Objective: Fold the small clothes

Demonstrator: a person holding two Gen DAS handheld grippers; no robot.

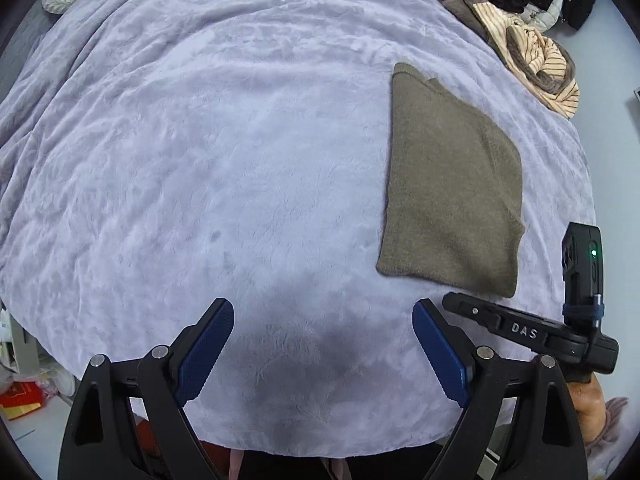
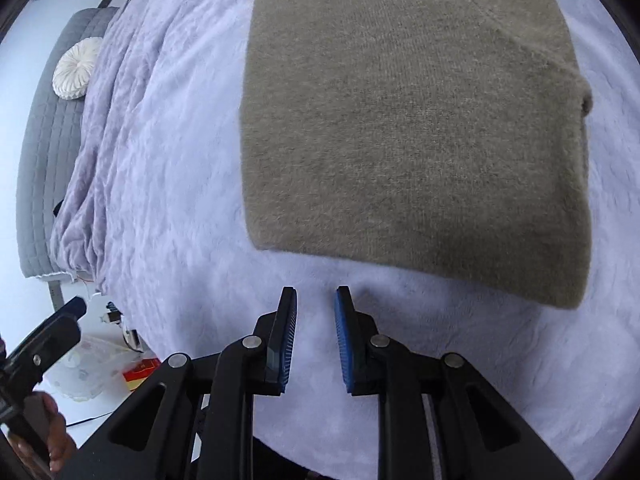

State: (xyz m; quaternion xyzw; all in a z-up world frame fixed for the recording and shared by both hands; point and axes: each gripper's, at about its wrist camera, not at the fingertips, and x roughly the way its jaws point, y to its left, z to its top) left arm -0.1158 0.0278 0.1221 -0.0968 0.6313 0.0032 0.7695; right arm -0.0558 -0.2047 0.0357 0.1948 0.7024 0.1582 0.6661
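A folded olive-brown knit sweater [image 1: 452, 184] lies flat on the lavender fleece blanket [image 1: 220, 140], towards its right side. My left gripper [image 1: 323, 306] hangs above bare blanket to the left of the sweater, jaws spread wide with nothing between them. In the right wrist view the sweater [image 2: 416, 120] fills the upper middle, its near edge just beyond my right gripper [image 2: 316, 292]. That gripper's blue pads [image 2: 286, 336] stand a narrow gap apart over the blanket, holding nothing and not touching the sweater. The right gripper's body [image 1: 516, 328] also shows at the left view's lower right.
A pile of unfolded clothes [image 1: 520, 20], striped, brown and black, sits at the far right of the bed. A round white cushion [image 2: 76, 68] rests on the grey headboard side. Floor clutter with a red packet [image 1: 20, 400] lies beyond the bed's near-left edge.
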